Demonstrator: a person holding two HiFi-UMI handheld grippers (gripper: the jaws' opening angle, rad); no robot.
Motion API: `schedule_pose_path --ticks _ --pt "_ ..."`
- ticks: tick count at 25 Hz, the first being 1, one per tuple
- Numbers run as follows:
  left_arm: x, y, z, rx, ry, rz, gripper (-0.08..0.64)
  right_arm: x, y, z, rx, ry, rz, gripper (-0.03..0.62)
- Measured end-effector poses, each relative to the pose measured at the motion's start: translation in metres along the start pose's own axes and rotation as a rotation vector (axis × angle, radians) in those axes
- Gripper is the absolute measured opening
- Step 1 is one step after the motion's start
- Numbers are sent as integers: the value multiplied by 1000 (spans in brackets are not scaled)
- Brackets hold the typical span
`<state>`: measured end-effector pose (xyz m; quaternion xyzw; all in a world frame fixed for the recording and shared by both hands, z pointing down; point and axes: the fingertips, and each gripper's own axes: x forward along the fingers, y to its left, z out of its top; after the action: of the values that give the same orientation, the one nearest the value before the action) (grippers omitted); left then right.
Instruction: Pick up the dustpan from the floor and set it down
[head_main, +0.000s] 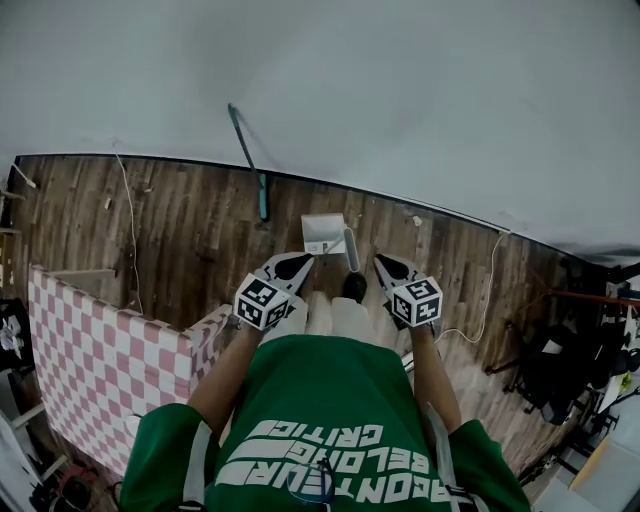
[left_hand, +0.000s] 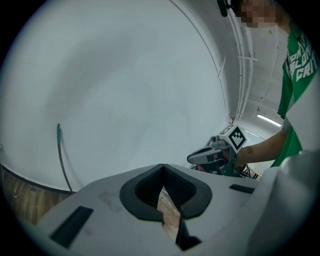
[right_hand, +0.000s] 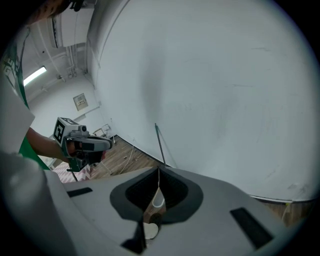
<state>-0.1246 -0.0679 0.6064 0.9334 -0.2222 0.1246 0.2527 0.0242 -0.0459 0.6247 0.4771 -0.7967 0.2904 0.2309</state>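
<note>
A pale dustpan (head_main: 324, 231) with a grey handle (head_main: 351, 250) lies on the wooden floor by the white wall, straight ahead of me. My left gripper (head_main: 298, 264) hovers just near and left of it, its jaws meeting at the tips with nothing held. My right gripper (head_main: 384, 265) hangs near and right of the handle, also shut and empty. In the left gripper view my left gripper (left_hand: 162, 167) points at the wall, and the right gripper (left_hand: 201, 156) shows beside it. In the right gripper view a sliver of floor shows through my right gripper (right_hand: 159, 171).
A teal-handled broom (head_main: 248, 160) leans on the wall to the left of the dustpan. A pink-and-white checkered block (head_main: 95, 350) stands at the near left. A white cable (head_main: 489, 285) and dark stands (head_main: 560, 370) lie to the right. My shoe (head_main: 354, 287) is between the grippers.
</note>
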Motion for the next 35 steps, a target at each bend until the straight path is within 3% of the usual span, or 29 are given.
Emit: schedule_pose_path --ticks 12,20,24,28,31,35 --pt "22 3 -5 -47 17 118 3 38 -24 -22 -35 108 113 8" --pt "31 -4 -14 -62 39 141 3 44 -25 -30 -71 120 145 6" --pt "31 -9 -16 -63 45 147 3 51 -29 -38 -6 149 164 8" --pt "28 -11 -18 -63 49 158 3 63 -28 -45 124 185 242 13" --pt "25 -13 -18 -67 46 171 3 71 -23 -50 187 232 319 138" --pt "22 -14 -17 -77 38 198 3 84 -22 -54 220 283 376 163"
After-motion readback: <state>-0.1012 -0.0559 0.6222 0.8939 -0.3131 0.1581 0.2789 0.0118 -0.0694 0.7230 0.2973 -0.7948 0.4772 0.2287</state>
